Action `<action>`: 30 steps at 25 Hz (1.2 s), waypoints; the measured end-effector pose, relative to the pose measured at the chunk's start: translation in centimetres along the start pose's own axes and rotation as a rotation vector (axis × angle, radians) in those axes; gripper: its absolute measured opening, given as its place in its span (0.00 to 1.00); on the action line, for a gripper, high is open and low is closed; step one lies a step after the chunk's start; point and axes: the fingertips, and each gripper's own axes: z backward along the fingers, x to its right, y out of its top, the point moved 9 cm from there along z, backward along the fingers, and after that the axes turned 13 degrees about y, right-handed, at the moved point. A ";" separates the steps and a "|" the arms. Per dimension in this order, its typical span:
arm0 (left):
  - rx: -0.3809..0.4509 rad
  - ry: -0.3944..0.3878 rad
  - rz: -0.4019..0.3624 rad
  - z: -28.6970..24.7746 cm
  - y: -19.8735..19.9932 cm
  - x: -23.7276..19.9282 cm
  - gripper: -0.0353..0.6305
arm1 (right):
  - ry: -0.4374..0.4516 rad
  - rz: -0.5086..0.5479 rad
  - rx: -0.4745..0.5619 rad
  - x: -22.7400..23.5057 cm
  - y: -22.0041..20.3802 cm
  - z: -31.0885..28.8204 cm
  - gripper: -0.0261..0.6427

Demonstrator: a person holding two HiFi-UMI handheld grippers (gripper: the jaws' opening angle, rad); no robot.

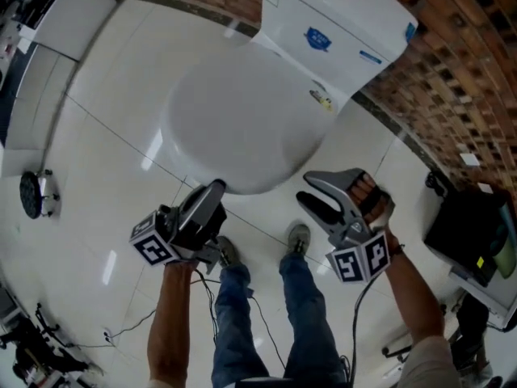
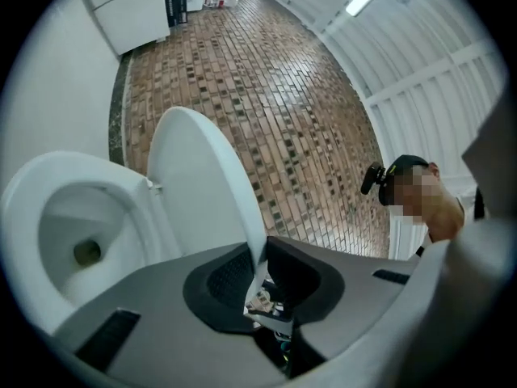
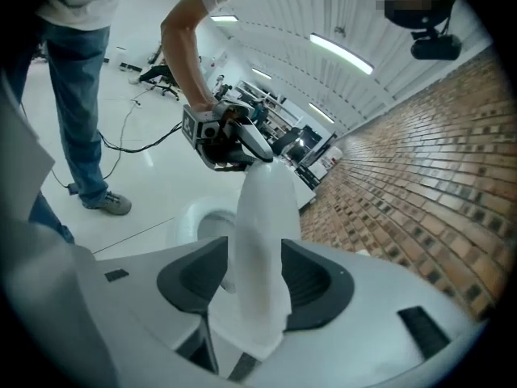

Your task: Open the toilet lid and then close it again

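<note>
Left gripper [image 1: 216,187] level, right gripper [image 1: 312,191] tilted, clamping lid [image 1: 234,120]

Brick wall [image 1: 456,79], glossy white tiled floor [image 1: 105,144]

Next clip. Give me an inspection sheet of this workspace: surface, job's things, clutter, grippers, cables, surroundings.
Surface: glossy white tiled floor; no spill seen.
Job's things: white toilet with its tank at the wall; toilet lid partly raised, bowl exposed beneath it.
Clutter: round black object on the floor at left, apart from the toilet.
Grippers: left gripper shut on the lid's front edge; right gripper appears closed on the same edge, further along.
Cables: black cable trails over the floor near the person's feet; another hangs from the right gripper.
Surroundings: brick wall behind the toilet; black equipment at right.
</note>
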 end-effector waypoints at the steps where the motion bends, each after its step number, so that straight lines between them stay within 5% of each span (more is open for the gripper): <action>1: -0.009 0.007 -0.013 -1.2 0.8 1.7 0.12 | -0.026 -0.027 -0.004 0.2 0.2 2.1 0.36; 10: -0.082 0.041 -0.208 -17.9 7.6 12.4 0.09 | -0.191 -0.302 -0.144 0.3 -2.5 19.9 0.36; 21: -0.158 0.079 -0.219 -35.4 10.1 15.3 0.13 | -0.360 -0.494 -0.223 0.3 -5.4 29.0 0.36; 30: -0.158 0.084 -0.158 -38.4 10.0 15.0 0.16 | -0.373 -0.522 -0.251 0.2 -6.4 30.4 0.36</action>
